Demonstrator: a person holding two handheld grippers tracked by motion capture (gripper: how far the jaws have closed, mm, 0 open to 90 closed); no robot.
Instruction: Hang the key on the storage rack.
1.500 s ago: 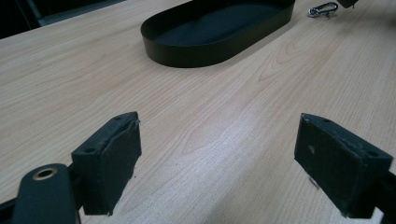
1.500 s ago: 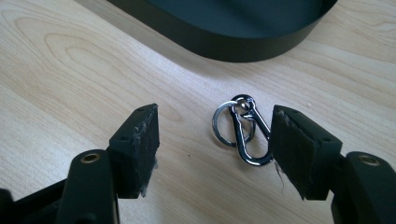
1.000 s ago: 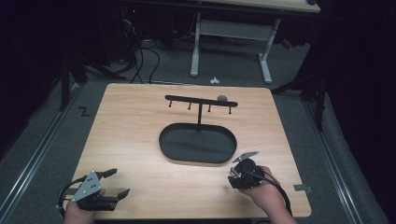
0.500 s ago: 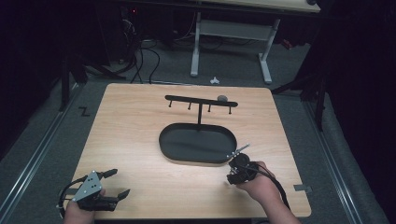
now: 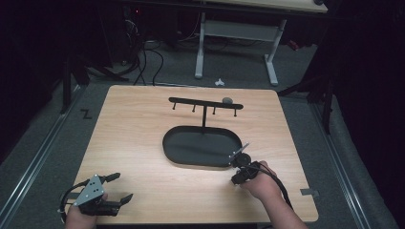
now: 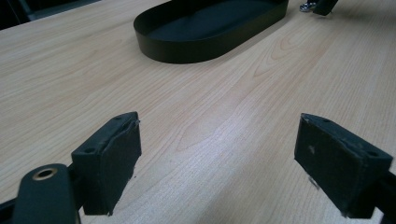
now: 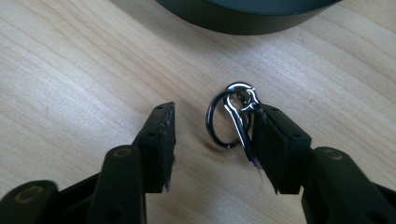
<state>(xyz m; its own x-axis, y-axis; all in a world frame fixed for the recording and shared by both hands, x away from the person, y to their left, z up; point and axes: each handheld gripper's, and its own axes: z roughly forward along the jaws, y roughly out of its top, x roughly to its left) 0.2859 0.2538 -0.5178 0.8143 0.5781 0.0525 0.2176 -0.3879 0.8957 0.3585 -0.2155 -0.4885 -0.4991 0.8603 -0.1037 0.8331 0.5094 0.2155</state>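
A: Item one, right gripper [image 7: 212,140]?
B: Held low over the table [image 5: 143,143] in the right hand [image 5: 260,183], angled toward the oval black tray [image 5: 203,145]. Jaws part open, just been closing; a metal key ring with clip [image 7: 232,119] lies between them against one pad, unclamped, just beside the tray wall.
A: Item two, left gripper [image 6: 217,163]?
B: Near table corner, jaws wide apart, nothing between them

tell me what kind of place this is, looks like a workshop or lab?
Probably a lab or recording room rather than a home: a bare wooden table stands on grey carpet under dark surroundings, cables trail across the floor behind it, and a white-legged desk frame stands at the back.
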